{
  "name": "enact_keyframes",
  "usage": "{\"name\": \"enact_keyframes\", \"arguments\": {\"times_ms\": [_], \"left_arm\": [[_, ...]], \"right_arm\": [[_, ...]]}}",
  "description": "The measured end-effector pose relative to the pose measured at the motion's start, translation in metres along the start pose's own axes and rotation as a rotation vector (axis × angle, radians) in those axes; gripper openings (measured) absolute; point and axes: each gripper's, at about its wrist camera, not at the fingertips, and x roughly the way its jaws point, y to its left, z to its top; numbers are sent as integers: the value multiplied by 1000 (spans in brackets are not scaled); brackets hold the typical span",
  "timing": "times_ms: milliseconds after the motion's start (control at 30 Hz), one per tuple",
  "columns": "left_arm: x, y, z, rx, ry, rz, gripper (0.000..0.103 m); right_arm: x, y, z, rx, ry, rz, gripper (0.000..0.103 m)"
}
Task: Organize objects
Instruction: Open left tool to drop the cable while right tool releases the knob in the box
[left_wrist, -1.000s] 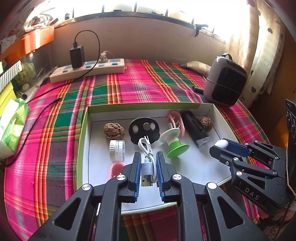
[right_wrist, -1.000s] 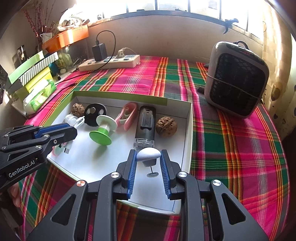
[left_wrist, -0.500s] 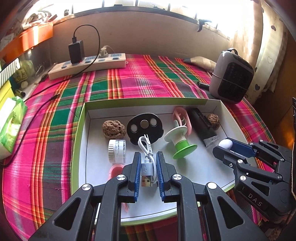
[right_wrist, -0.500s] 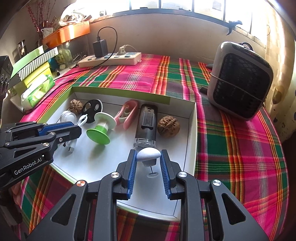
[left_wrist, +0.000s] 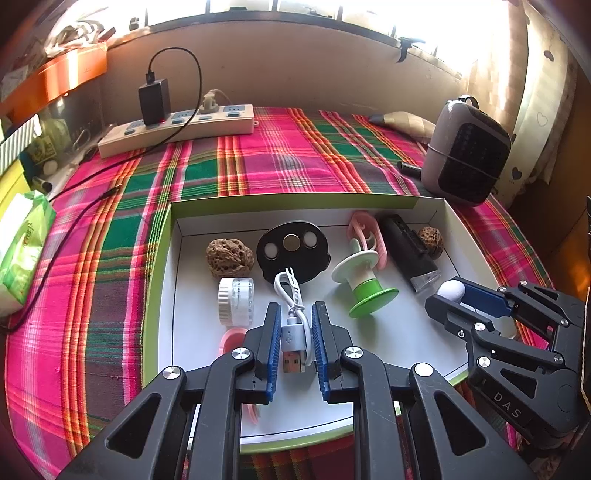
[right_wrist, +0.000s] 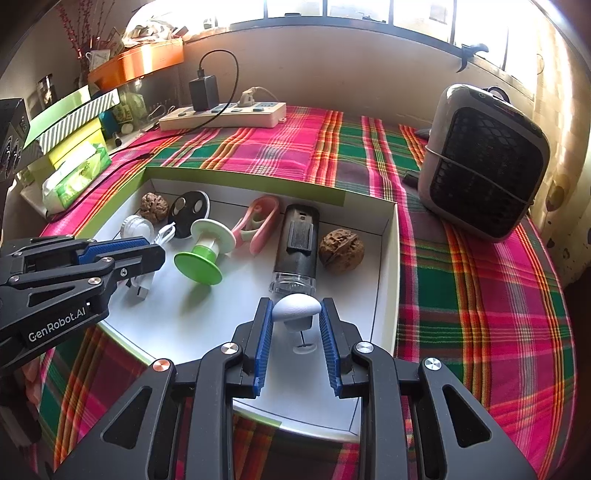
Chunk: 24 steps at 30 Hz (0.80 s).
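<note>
Grippers read "GenRobot.AI" (right_wrist: 57, 325) and "DAS" (left_wrist: 508, 404)

The cloth (left_wrist: 280, 162) is woven plaid, matt. The box (left_wrist: 399, 339) looks like smooth white card with a green rim. Both walnuts (left_wrist: 229, 256) are rough and pitted. The spool (left_wrist: 364, 280) is smooth plastic. The cable (left_wrist: 293, 328) has a glossy white jacket and metal plug. The heater (right_wrist: 484, 162) is matt plastic.

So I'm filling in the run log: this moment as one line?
left tongs: shut on USB cable | right tongs: shut on white knob | both above tray
</note>
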Motion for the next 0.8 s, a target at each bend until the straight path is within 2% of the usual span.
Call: {"name": "enact_keyframes", "arguments": {"times_ms": [800], "left_arm": [[-3,-2,-2,6,6,21,28]], "right_arm": [[-1,0,0,10,0,-6,27]]}}
